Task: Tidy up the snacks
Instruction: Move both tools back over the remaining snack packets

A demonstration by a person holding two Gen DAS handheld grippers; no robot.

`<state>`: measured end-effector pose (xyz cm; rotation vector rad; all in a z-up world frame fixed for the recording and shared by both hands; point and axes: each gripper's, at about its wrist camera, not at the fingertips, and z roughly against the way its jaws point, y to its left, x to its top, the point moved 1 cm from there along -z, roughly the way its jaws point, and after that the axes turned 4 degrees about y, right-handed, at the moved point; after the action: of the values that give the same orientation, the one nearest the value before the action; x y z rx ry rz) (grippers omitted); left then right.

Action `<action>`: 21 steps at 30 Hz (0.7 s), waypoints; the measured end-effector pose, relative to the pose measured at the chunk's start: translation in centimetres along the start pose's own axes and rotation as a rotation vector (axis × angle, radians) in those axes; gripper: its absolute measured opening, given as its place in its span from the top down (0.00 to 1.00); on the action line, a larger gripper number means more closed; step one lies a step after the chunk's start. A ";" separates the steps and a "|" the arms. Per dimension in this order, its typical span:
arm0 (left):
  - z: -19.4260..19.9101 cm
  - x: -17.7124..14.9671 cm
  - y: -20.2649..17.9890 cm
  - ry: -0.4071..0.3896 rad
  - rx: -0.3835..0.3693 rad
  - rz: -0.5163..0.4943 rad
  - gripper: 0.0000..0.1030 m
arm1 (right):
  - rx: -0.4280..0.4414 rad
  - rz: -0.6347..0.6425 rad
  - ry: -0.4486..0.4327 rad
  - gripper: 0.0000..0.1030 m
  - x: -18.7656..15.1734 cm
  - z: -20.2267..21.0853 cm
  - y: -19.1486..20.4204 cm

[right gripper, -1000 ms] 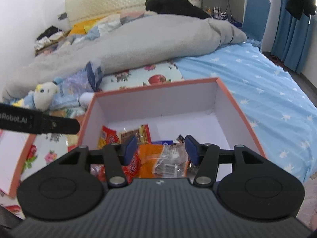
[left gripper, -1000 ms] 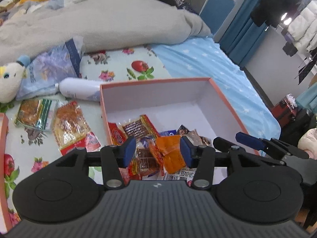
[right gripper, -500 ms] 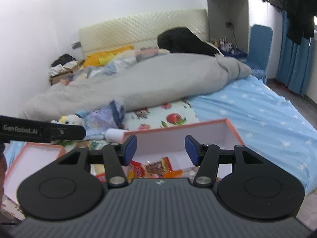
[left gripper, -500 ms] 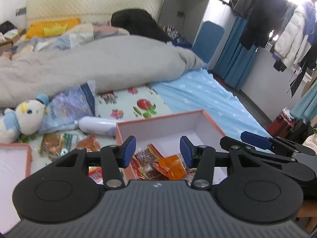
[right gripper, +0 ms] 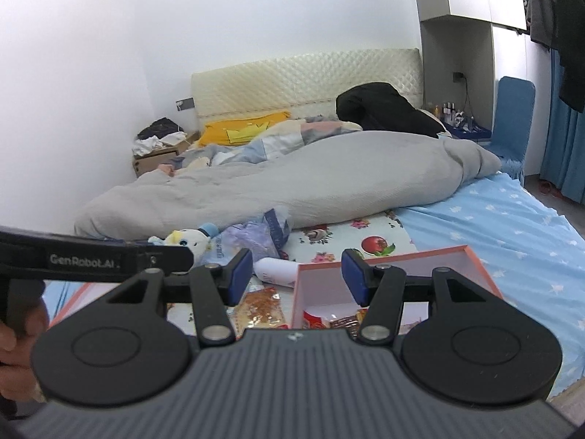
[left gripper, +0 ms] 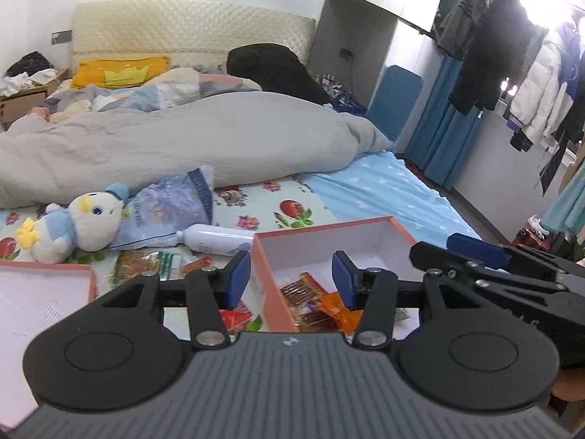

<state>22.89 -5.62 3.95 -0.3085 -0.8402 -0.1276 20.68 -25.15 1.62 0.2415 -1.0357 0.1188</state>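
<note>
Bed w/ floral sheet carries all. Box (left gripper: 329,241) near its foot edge holds several snacks (left gripper: 314,300); packets (left gripper: 146,263) beside it not yet in. Left gripper (left gripper: 291,274) & right gripper (right gripper: 297,274): jaws released, empty. Roughly half done.

My left camera looks along my fingers, tilted down over the bed toward the headboard (left gripper: 190,33), the orange box (left gripper: 278,303) close below; my right camera faces likewise from beside it; both share that box, the grey duvet (right gripper: 310,179) and the plush toy (left gripper: 84,223).
</note>
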 end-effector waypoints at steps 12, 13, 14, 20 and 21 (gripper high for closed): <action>1.6 -4.3 7.2 0.019 0.055 0.096 0.46 | 0.022 0.023 0.035 0.45 -3.6 -1.4 4.8; 1.8 -4.7 7.7 0.020 0.055 0.099 0.46 | 0.024 0.027 0.040 0.45 -4.0 -1.5 5.2; 1.8 -5.1 8.1 0.021 0.060 0.102 0.46 | 0.024 0.031 0.045 0.45 -4.4 -1.7 5.6; 2.8 -7.7 10.7 0.040 0.087 0.143 0.46 | 0.042 0.045 0.091 0.45 -6.5 -2.4 8.0; 3.0 -8.1 10.9 0.043 0.089 0.147 0.47 | 0.042 0.049 0.096 0.45 -6.8 -2.4 8.5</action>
<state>17.93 5.61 -2.59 -0.2823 -0.7757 0.0403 17.46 -16.25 -4.21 0.2456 -0.9447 0.1950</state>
